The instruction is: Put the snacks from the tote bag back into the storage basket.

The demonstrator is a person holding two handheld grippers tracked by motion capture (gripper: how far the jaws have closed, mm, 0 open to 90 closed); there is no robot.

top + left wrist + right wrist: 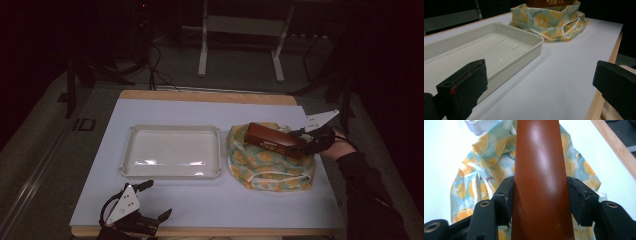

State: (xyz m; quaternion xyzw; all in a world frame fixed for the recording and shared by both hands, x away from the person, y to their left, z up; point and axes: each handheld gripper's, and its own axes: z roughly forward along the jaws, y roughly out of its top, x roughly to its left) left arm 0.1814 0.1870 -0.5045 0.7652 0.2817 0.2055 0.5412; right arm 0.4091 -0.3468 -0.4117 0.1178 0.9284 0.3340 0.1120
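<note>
The tray [171, 151] sits bare left of the bag [270, 167]. My right gripper [540, 198] clamps the brown box [274, 140] over the bag's mouth; I judge a level, slow lift best so the cloth doesn't snag. My left gripper [150, 202] rests open near the table's front edge

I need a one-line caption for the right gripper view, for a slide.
Right tongs clamped on a long brown box above a lemon-print cloth bag.
</note>
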